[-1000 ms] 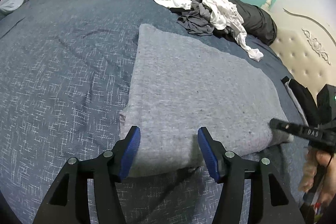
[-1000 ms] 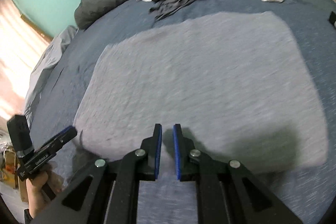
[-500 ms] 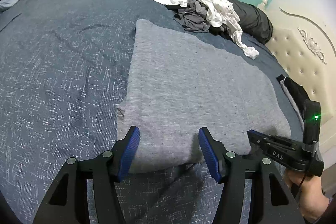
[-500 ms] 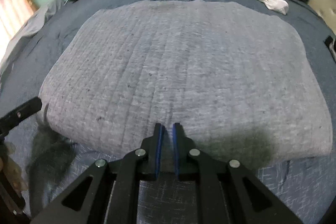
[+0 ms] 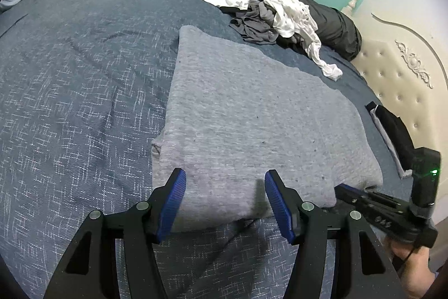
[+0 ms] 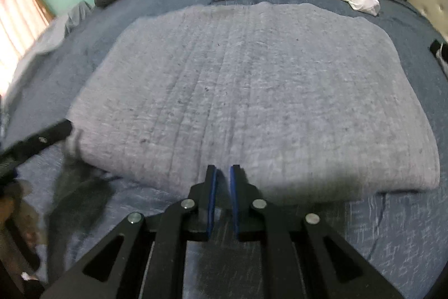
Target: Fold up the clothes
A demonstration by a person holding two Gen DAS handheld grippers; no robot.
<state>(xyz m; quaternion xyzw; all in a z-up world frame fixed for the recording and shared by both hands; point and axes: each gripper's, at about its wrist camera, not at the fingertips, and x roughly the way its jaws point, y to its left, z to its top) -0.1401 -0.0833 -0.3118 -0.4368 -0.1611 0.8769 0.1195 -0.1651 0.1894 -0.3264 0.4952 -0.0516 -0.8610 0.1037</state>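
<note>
left claw [image 5: 224, 191]: spread over near edge of folded grey garment [image 5: 252, 116] | right claw [image 6: 222, 175]: pressed together, empty | bed [image 5: 70, 88]: clothes pile [image 5: 268, 16] far

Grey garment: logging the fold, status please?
Left gripper open, right gripper shut, both empty. Grey garment folded flat on bed. Nothing in the way.

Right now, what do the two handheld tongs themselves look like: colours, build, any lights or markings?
Both are matte black. The left tongs and right tongs each have two angular fingers with triangular cut-outs, silver round pivot pins and ribbed blue pads. From the left view, the right unit's body shows a small green light and pale lettering too small to read. No sleeve shows.
</note>
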